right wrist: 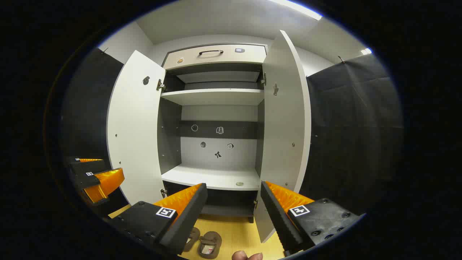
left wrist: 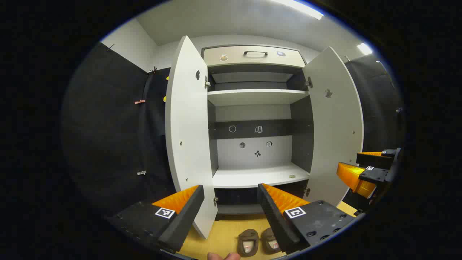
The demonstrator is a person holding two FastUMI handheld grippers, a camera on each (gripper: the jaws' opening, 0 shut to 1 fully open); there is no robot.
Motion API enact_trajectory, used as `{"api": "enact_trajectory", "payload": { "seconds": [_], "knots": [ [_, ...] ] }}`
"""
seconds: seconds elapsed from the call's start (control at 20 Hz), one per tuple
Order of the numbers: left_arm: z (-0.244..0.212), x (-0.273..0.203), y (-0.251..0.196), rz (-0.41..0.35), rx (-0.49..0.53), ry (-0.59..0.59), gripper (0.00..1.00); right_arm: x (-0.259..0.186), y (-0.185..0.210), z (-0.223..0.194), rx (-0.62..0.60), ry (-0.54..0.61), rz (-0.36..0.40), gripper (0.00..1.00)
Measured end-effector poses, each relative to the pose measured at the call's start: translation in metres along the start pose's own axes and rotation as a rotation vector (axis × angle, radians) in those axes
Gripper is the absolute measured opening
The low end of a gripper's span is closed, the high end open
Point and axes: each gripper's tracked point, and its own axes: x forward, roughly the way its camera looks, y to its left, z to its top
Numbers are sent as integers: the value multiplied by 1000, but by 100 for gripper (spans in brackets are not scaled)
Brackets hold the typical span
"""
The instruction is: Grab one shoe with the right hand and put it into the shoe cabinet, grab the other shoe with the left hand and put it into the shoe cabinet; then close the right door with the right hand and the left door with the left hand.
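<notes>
Both shoes (left wrist: 258, 242) are noted side by side on the floor near the shoe cabinet (left wrist: 252, 177), doors open, w/ left gripper (left wrist: 231, 213) & right gripper (right wrist: 232, 213) fingers spread, nothing held; right gripper is best lowered squarely over one shoe.

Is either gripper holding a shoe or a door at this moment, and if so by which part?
Nothing is held. The left gripper and right gripper are both open; the shoes lie on the floor.
</notes>
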Motion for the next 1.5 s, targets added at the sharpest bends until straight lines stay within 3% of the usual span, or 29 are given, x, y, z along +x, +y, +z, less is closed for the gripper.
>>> {"api": "enact_trajectory", "payload": {
  "seconds": [1.15, 1.5],
  "knots": [
    [-12, 23, 10, -35, 19, 2, 95, 19, 12, -16, -10, 28, -11, 98],
    [-21, 26, 19, -26, 14, -3, 95, 17, 41, -82, 36, 202, 72, 98]
  ]
}}
